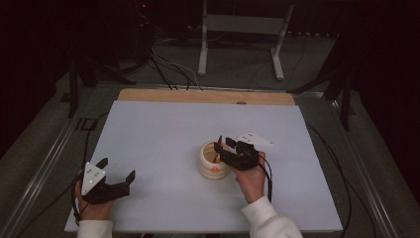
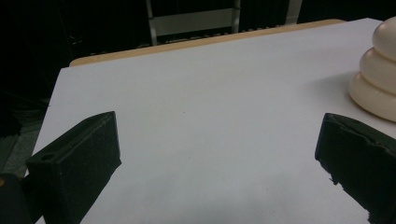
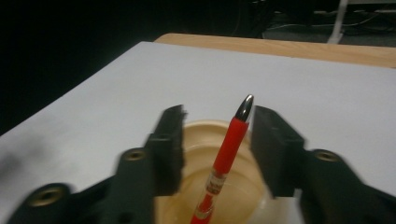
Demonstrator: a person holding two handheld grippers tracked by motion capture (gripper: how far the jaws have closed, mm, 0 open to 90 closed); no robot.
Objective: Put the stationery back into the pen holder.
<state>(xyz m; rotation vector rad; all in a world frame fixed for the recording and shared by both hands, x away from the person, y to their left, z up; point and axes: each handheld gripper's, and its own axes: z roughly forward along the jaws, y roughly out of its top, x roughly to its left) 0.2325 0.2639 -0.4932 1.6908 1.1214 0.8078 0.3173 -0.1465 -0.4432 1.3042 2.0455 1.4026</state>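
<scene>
High view shows us the right gripper (image 1: 224,144) over the cream pot (image 1: 213,161), left gripper (image 1: 118,171) open well left of it; right gripper view shows parted jaws around the red pen (image 3: 227,154) standing in the pot (image 3: 196,200), which we could knock over withdrawing.

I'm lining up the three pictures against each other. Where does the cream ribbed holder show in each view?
High view: cream ribbed holder right of centre, at the right claw.
Left gripper view: holder at the right edge.
Right gripper view: holder bottom centre, red pen standing in it.
Shared landmark: the wooden strip along the table's far edge.
</scene>
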